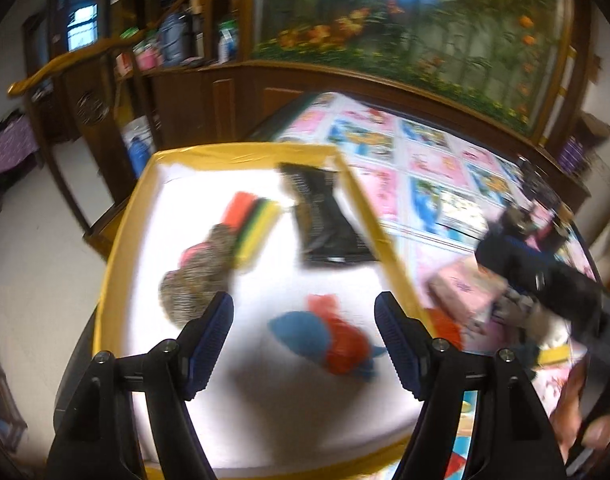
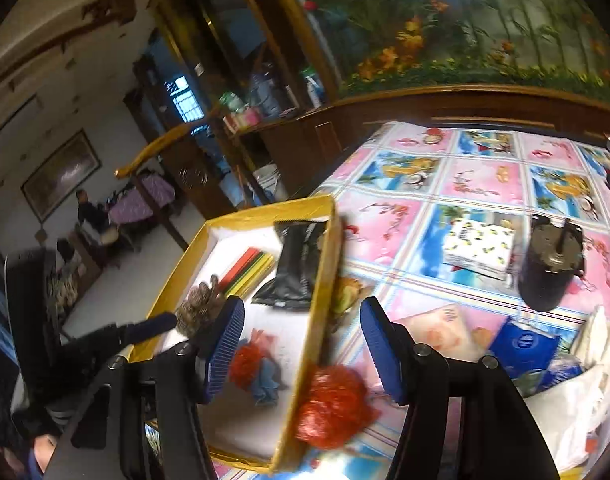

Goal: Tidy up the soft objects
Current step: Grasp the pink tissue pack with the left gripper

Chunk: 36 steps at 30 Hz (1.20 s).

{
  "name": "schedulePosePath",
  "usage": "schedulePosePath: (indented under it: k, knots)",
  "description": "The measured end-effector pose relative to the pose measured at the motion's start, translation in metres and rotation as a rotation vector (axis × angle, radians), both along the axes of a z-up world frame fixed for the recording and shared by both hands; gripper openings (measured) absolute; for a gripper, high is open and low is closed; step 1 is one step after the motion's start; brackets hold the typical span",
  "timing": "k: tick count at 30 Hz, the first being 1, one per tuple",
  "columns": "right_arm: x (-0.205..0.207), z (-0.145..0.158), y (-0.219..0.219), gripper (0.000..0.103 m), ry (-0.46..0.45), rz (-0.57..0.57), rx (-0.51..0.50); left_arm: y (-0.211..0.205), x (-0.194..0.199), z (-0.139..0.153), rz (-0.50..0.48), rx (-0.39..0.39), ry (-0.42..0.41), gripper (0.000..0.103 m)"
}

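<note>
A yellow-rimmed white box [image 1: 241, 151] stands on the table. In it lie a blue and red soft bundle [image 1: 325, 338], a leopard-print soft piece [image 1: 197, 280], a striped sponge pack [image 1: 253, 222] and a black pouch [image 1: 325, 216]. My left gripper [image 1: 305, 344] hovers open above the bundle with nothing between its fingers. In the right wrist view my right gripper [image 2: 301, 344] is open over the box's right wall [image 2: 325, 280]. A red mesh puff [image 2: 333, 408] rests against that wall on the outside, below the open fingers and untouched. The picture is motion-blurred.
On the patterned tablecloth [image 2: 485, 184] right of the box are a pink pack [image 2: 441, 332], a blue pack [image 2: 521, 344], a lemon-print tissue box [image 2: 479, 246], a dark cup [image 2: 545, 276] and a white bag [image 2: 585, 384]. Wooden cabinets stand behind.
</note>
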State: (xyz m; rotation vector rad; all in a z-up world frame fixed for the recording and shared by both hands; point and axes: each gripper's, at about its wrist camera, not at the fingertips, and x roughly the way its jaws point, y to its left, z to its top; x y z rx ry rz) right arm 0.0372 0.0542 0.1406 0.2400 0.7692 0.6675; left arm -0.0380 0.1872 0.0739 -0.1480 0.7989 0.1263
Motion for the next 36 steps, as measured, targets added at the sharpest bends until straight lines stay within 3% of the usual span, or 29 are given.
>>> schedulePosePath:
  k: [7,15,19,24,29,33,35,36]
  knots:
    - [0.009,0.003,-0.049,0.065,0.036,-0.083,0.082,-0.043,0.004,0.004,-0.114,0.022,-0.010,0.074]
    - [0.007,0.007,-0.071,0.065,0.042,-0.114,0.109,-0.081,0.012,0.003,-0.228,0.054,0.006,0.075]
    - [0.005,0.010,-0.088,0.066,0.036,-0.139,0.128,-0.105,0.024,0.002,-0.307,0.090,0.008,0.084]
    - [0.007,0.010,-0.113,0.068,0.051,-0.183,0.164,-0.135,0.055,-0.015,-0.402,0.154,0.086,0.084]
    - [0.007,0.011,-0.138,0.068,0.070,-0.220,0.203,-0.150,0.083,-0.038,-0.422,0.235,0.180,0.084]
    - [0.007,0.012,-0.156,0.068,0.076,-0.250,0.224,-0.149,0.101,-0.054,-0.401,0.197,0.251,0.082]
    - [0.006,0.012,-0.167,0.068,0.080,-0.271,0.219,-0.145,0.098,-0.052,-0.375,0.146,0.232,0.069]
    - [0.005,0.011,-0.174,0.068,0.086,-0.284,0.211,-0.145,0.095,-0.050,-0.372,0.134,0.221,0.068]
